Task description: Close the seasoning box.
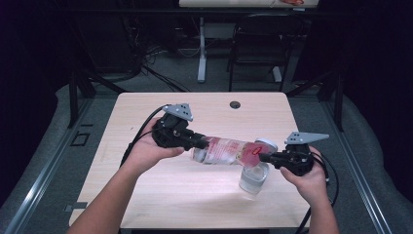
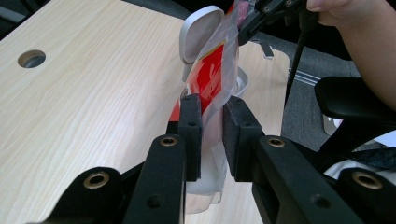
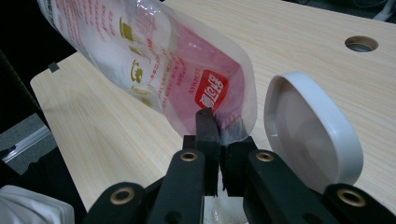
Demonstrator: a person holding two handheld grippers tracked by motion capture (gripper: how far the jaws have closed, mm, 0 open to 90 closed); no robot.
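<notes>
Both tongs gripped one clear plastic pouch with red print (image 1: 226, 150): left tongs (image 1: 198, 142) clamped its sealed end, right tongs (image 1: 263, 157) pinched its opposite edge, pouch slung over a clear container (image 1: 253, 179) with its white lid (image 3: 310, 130) near the light wooden table's (image 1: 146, 195) right edge; open tabletop lay left.

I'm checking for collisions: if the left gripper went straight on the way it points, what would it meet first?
Past the plastic bag that its jaws clamp, the left gripper would probably meet the right gripper at the bag's far end; depth is unclear.
</notes>
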